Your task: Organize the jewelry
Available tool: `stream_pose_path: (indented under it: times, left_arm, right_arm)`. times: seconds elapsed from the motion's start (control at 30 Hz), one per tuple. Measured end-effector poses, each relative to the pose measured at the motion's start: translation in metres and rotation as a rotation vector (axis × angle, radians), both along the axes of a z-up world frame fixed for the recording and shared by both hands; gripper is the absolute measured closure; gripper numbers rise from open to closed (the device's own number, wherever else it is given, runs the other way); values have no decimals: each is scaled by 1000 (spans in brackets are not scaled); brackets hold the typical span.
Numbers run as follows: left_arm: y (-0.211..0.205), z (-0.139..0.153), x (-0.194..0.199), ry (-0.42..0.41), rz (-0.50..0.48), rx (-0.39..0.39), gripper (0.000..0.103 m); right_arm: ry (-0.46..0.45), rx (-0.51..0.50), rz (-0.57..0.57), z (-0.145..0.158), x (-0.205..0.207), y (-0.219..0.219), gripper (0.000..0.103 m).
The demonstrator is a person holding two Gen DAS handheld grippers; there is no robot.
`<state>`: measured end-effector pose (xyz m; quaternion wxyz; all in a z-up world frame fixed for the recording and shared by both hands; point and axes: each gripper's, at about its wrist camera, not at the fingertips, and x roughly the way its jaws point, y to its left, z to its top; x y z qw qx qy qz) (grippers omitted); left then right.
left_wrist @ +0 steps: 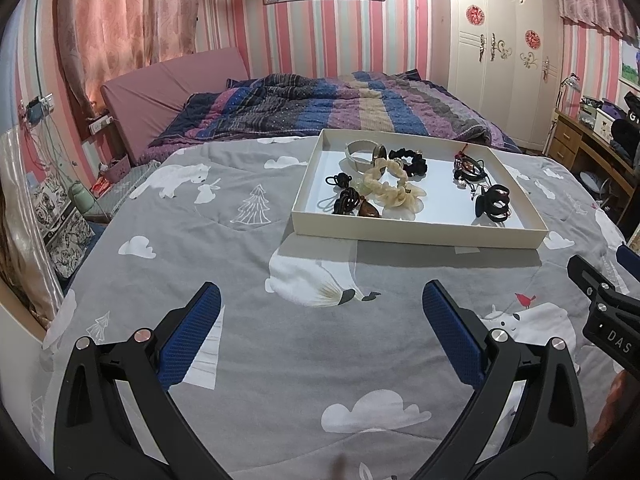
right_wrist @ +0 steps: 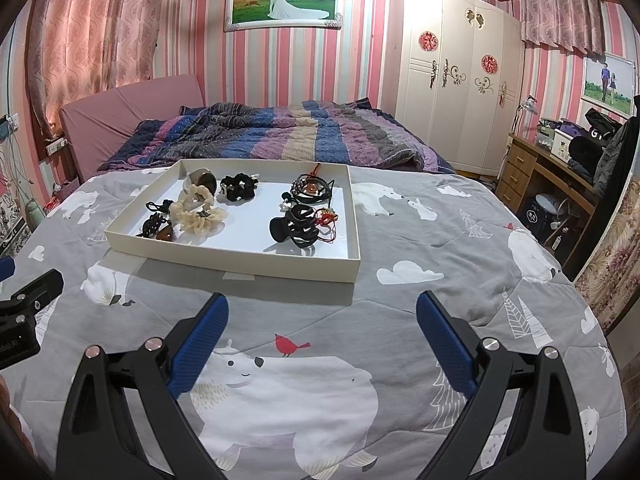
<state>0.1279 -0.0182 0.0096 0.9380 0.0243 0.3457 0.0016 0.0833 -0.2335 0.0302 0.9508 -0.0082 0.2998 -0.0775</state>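
Note:
A shallow cream tray point(left_wrist: 416, 232) point(right_wrist: 240, 258) lies on the grey bedspread ahead of both grippers. On its left side lie a cream scrunchie point(left_wrist: 390, 190) point(right_wrist: 196, 208), a black scrunchie point(left_wrist: 412, 160) point(right_wrist: 238, 186), a white bangle point(left_wrist: 358, 152), and dark and brown hair clips point(left_wrist: 352, 204) point(right_wrist: 158, 228). On its right side lie a black claw clip point(left_wrist: 494, 202) point(right_wrist: 296, 228) and a beaded bracelet bundle point(left_wrist: 468, 168) point(right_wrist: 312, 190). My left gripper point(left_wrist: 320, 304) is open and empty, short of the tray. My right gripper point(right_wrist: 322, 312) is open and empty, just before the tray's front edge.
The grey polar-bear bedspread point(right_wrist: 440, 240) covers the bed; a striped quilt point(left_wrist: 320, 108) is bunched behind the tray. A wardrobe point(right_wrist: 452, 72) and a cluttered desk point(right_wrist: 560, 168) stand at the right. A bedside shelf point(left_wrist: 60, 200) is at the left.

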Motion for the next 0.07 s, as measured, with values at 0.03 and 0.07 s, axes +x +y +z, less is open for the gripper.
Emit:
stream_pose_path:
  times: [0.03, 0.07]
  left_arm:
    - [0, 0, 0, -1, 0, 1, 3]
    - [0, 0, -1, -1, 0, 2, 3]
  right_arm:
    - [0, -1, 0, 0, 1, 1, 8]
    - [1, -2, 0, 0, 1, 1, 8]
